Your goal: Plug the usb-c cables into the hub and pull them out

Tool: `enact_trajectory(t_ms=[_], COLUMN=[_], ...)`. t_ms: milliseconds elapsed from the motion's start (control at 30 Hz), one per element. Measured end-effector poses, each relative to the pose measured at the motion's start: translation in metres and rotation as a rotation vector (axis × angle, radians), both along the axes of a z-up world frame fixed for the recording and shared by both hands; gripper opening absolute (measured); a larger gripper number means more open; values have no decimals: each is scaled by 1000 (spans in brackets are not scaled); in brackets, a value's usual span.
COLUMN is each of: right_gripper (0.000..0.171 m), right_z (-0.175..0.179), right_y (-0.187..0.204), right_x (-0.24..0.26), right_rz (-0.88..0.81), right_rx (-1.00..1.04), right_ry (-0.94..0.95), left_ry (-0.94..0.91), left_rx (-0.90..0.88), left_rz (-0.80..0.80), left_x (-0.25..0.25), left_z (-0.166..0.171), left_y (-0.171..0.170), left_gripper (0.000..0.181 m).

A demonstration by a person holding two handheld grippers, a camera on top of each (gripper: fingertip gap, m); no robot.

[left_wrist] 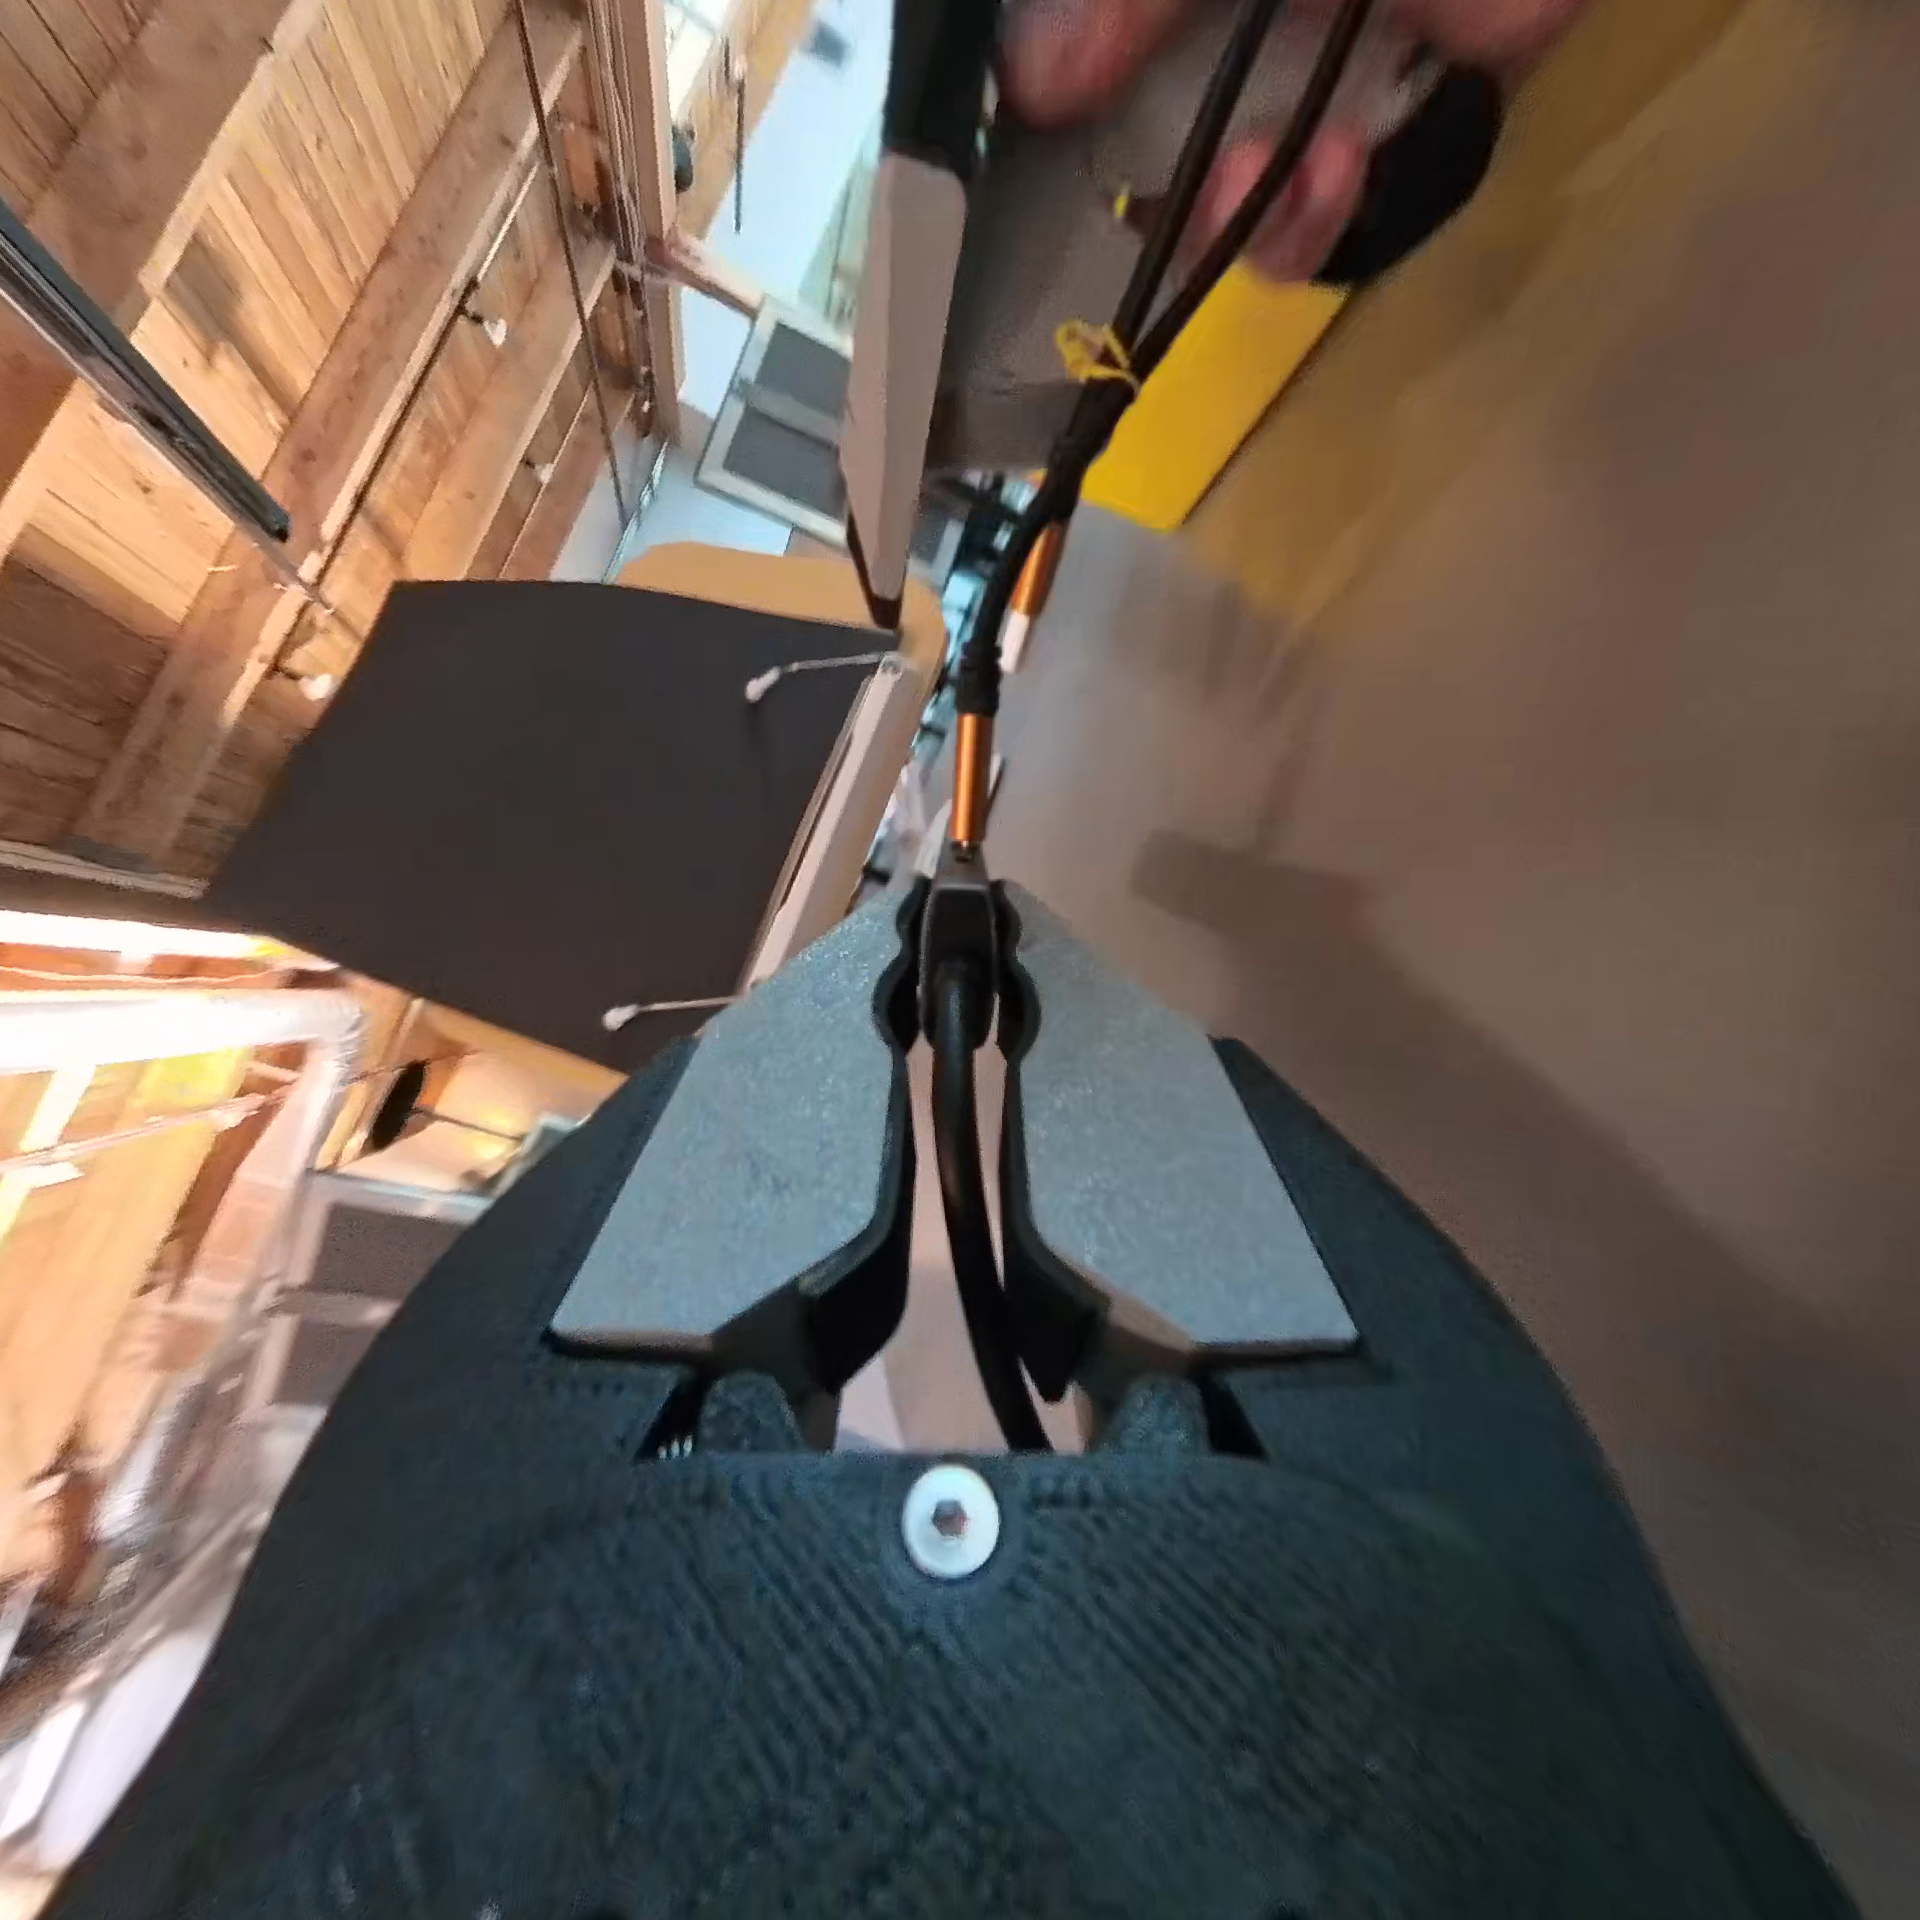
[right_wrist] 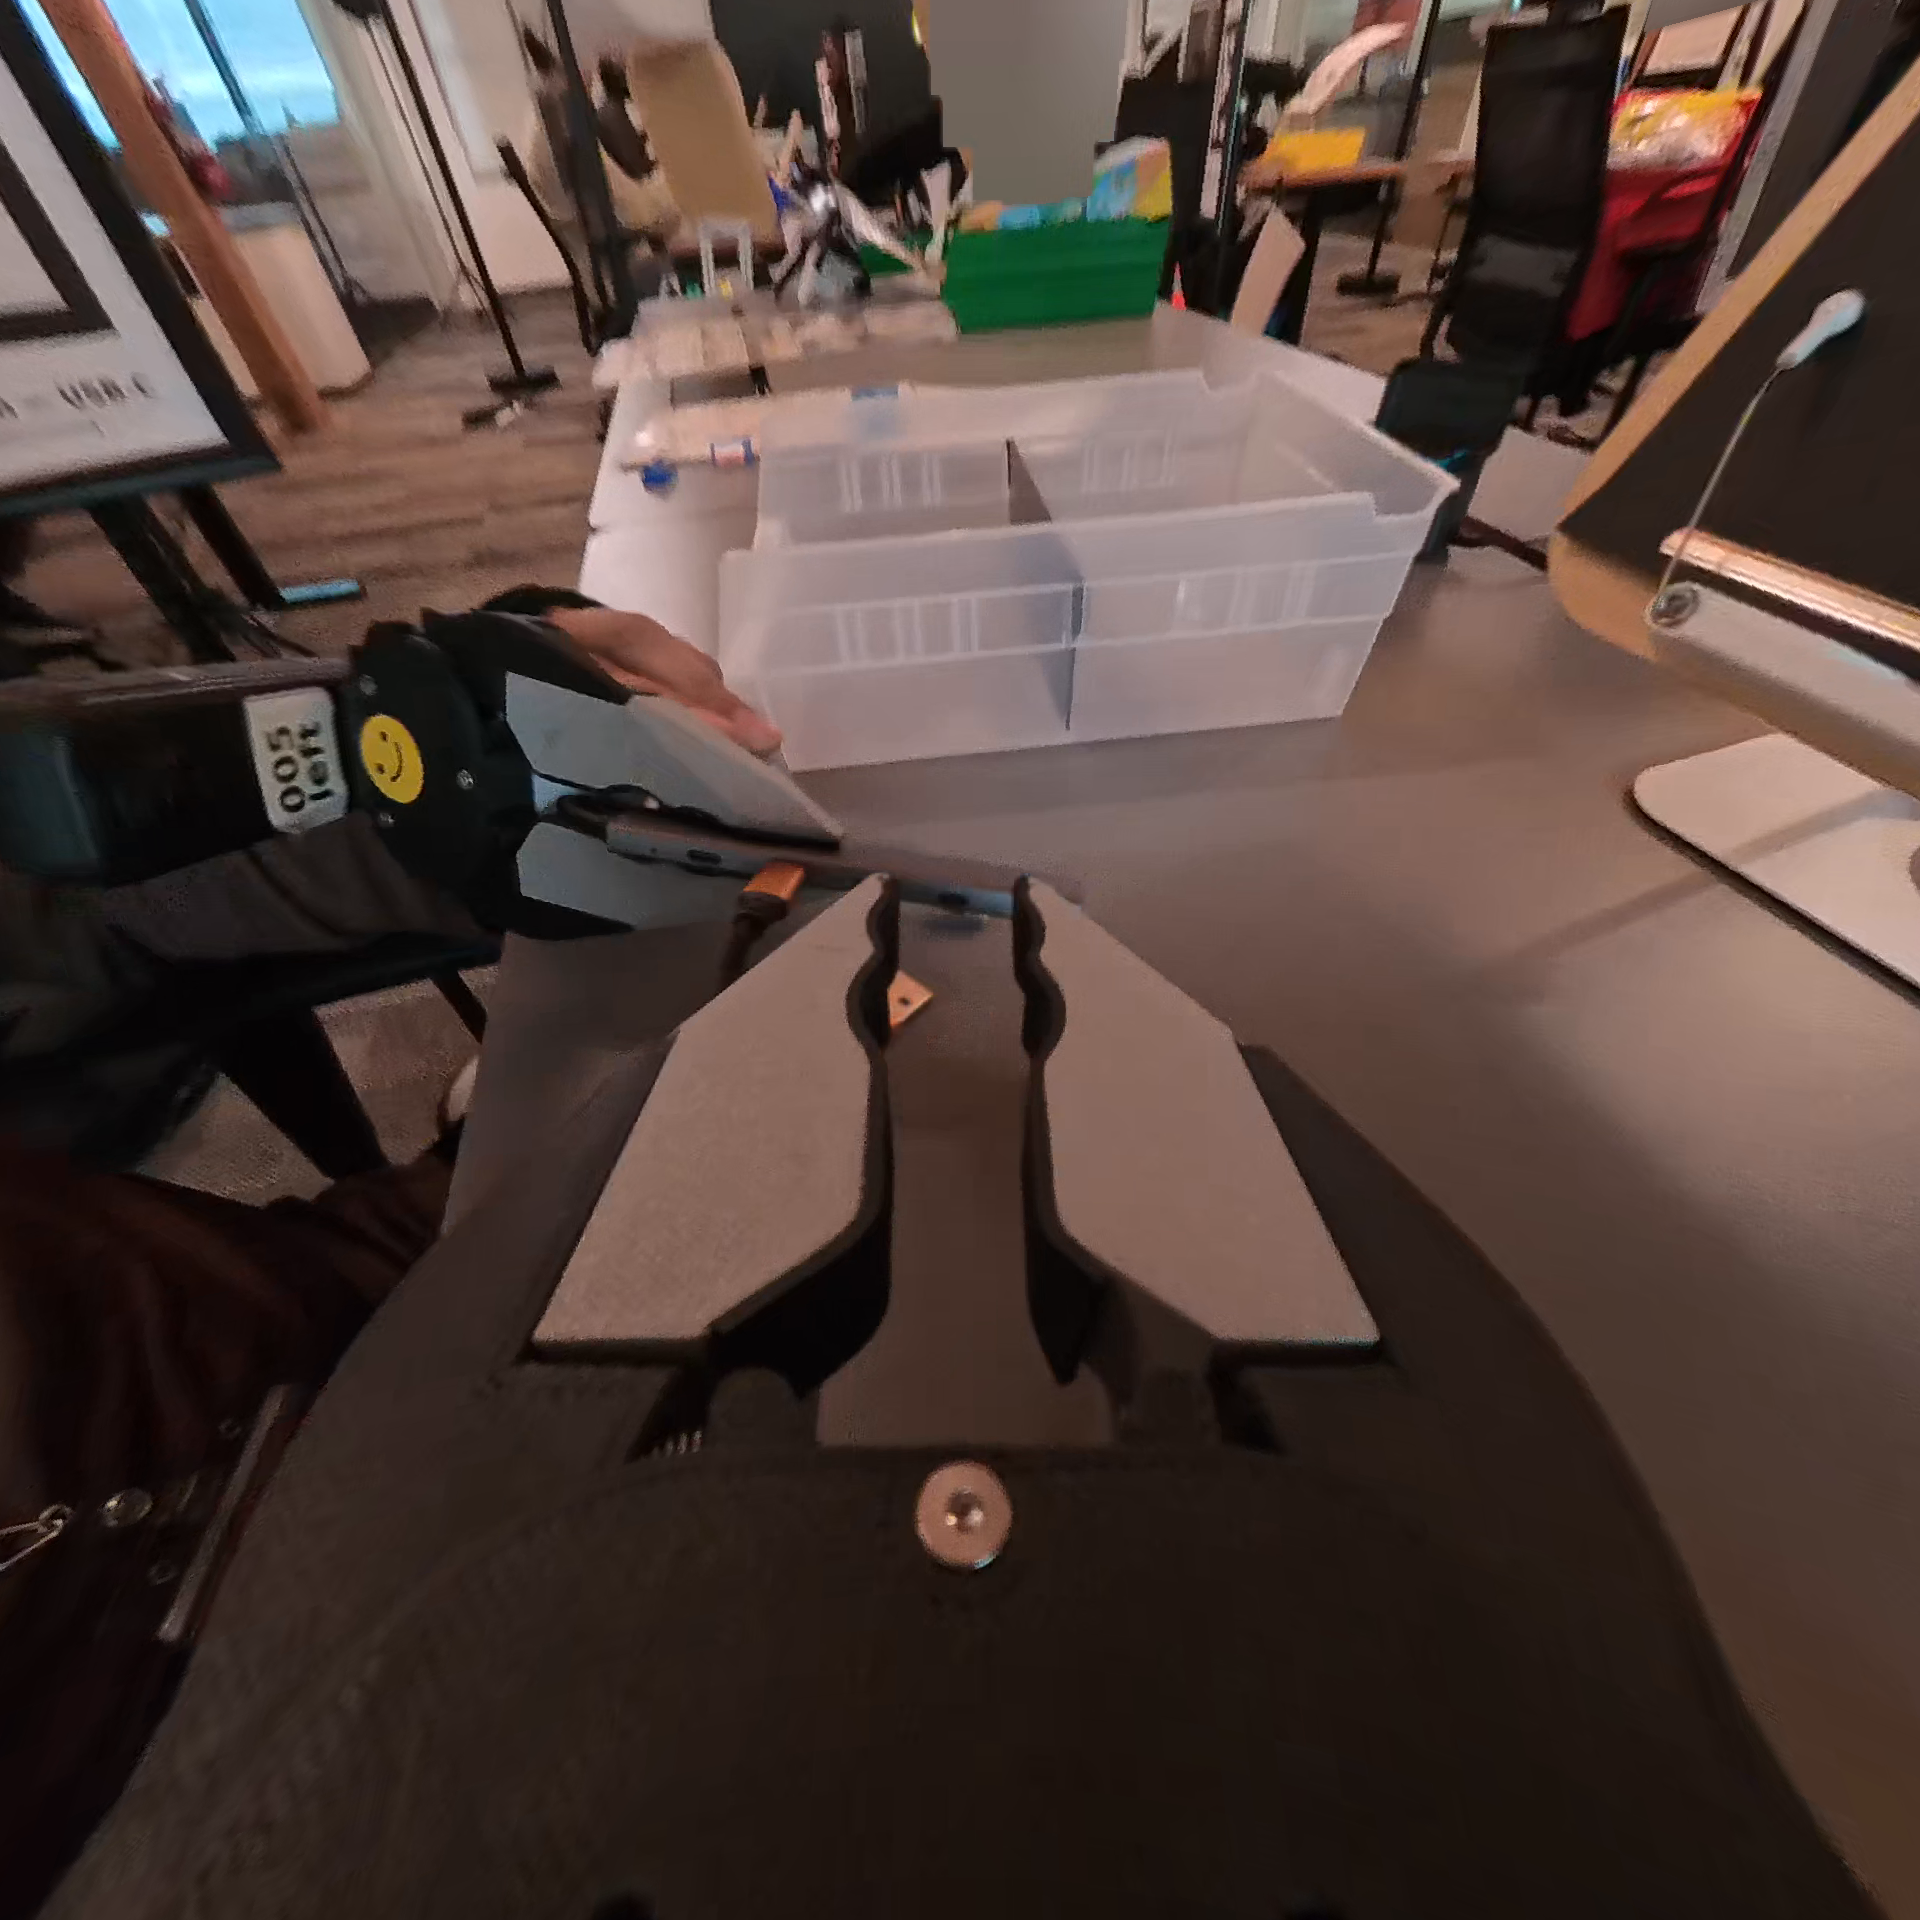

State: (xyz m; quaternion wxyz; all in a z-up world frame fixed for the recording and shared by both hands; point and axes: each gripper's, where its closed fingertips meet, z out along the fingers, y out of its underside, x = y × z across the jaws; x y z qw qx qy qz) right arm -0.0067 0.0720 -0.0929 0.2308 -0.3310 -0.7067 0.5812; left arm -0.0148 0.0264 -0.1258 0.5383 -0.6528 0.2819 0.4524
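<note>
I am clamping the hub in my left gripper, one orange plug seated in its side; my right gripper is hanging parted, empty; hub light and rigid, cable limp, so I'm judging the stiff plug shell the right hold

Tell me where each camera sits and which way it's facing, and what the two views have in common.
Left wrist view: on the left gripper, rolled sideways, looking along its shut fingers at the hub and orange plug; a hand shows above.
Right wrist view: on the right gripper, level, looking across the table toward clear bins; its open fingers show.
Shared: the hub, orange plug and left gripper appear in both.
</note>
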Motion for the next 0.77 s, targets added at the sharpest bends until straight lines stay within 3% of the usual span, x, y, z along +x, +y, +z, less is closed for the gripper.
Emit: enact_trajectory(t_ms=[100,233,367,400,433,567,767], right_gripper=[28,52,51,44,16,13,10], right_z=[0,-9,-16,-18,-20,-25,-5], right_y=[-4,-22,-35,-38,-41,-42,-19], right_x=[4,13,15,17,20,21,20], right_rz=[40,106,96,101,110,115,13], right_rx=[0,145,275,308,341,382,351], right_ry=[7,50,142,164,179,161,156], left_ry=[-134,-336,-448,-467,-492,-589,-689], left_rx=[40,62,67,71,70,60,202], left_rz=[-138,-268,-380,-394,-397,-401,-326], left_x=[17,24,37,39,39,38,12], left_z=[8,15,21,23,23,22,39], left_y=[-4,-11,-16,-16,-17,-17,-21], left_gripper=[8,8,7,7,7,8,31])
